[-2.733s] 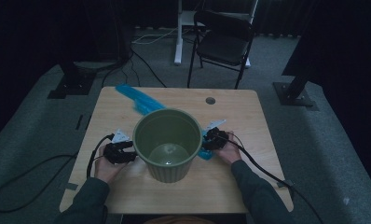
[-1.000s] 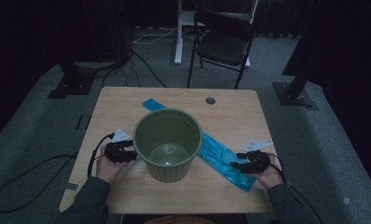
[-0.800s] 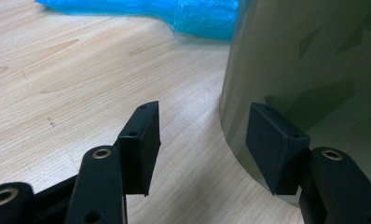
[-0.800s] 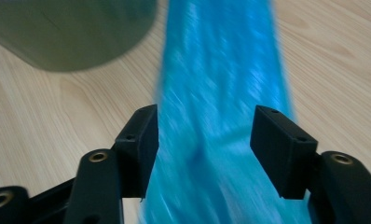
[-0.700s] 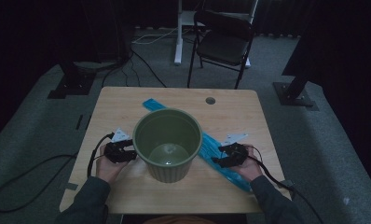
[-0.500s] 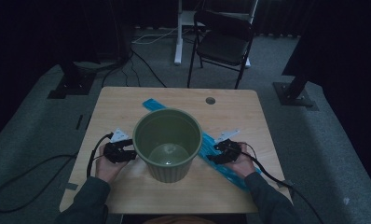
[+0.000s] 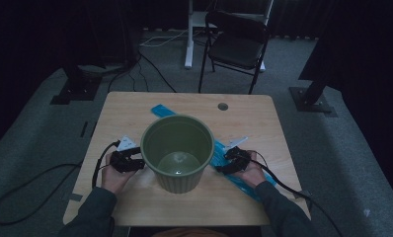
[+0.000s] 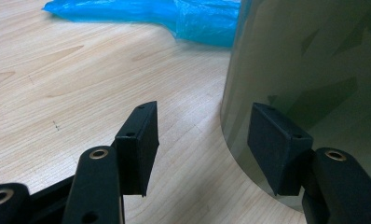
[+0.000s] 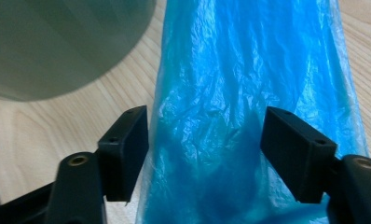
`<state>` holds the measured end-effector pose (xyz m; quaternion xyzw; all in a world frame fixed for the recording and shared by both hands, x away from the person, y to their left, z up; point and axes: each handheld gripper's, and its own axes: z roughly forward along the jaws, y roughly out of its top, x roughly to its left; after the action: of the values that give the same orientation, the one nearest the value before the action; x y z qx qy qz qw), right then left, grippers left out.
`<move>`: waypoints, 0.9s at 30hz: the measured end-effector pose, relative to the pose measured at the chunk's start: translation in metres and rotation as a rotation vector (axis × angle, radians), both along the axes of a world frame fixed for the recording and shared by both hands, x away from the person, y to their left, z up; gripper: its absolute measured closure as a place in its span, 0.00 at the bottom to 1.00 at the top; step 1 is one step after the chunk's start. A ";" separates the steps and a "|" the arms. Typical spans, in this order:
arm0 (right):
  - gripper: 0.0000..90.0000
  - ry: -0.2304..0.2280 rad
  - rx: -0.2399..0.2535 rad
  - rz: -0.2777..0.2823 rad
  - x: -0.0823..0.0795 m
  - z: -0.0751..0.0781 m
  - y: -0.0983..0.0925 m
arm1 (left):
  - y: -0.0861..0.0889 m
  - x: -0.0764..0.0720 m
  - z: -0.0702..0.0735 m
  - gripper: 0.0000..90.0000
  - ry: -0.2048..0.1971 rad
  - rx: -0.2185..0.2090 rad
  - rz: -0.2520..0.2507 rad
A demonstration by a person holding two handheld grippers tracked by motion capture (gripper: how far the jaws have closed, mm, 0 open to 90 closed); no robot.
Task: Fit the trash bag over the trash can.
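A green bin (image 7: 177, 150) stands upright and empty near the middle of the bench (image 7: 135, 111). A long blue plastic bag (image 9: 249, 93) lies flat on the wood, running diagonally from behind the bin toward the near right corner.

The left tongs (image 7: 127, 161) sit just beside the bin's left wall, jaws apart and holding nothing; in the left gripper view one jaw stands close against the bin's side, though contact cannot be confirmed. The right tongs (image 7: 232, 160) rest over the bag to the right of the bin. In the right gripper view (image 9: 204, 154) the jaws are spread wide with the bag's width between them, not yet closed on the film.

Judgement: the step in hand appears to be taking hold of the bag, probably to line the bin. To do it well, the right tongs should gather a fold of film before closing, since flat plastic is likely to slip from between the pads. The left tongs are well placed to steady the bin. Risk: dragging the bag against the bin may shift or tip it.
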<state>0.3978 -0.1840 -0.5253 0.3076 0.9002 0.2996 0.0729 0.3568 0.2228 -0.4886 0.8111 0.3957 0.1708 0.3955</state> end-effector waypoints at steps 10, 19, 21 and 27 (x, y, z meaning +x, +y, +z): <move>0.52 -0.028 -0.054 -0.034 0.004 -0.001 0.007 | -0.001 0.002 0.000 0.49 0.005 -0.013 0.001; 0.93 -0.026 -0.062 -0.095 0.011 0.002 -0.004 | -0.001 0.002 0.000 0.54 0.016 -0.024 -0.004; 0.97 -0.016 -0.054 -0.107 0.012 0.002 -0.006 | 0.000 0.001 0.001 0.54 0.020 -0.026 -0.008; 0.99 -0.020 -0.039 -0.114 0.013 0.007 -0.013 | 0.003 -0.004 0.002 0.54 0.031 -0.040 -0.019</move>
<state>0.4103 -0.1973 -0.5179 0.3541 0.8859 0.2806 0.1048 0.3527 0.2254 -0.4866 0.8093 0.3973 0.1466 0.4071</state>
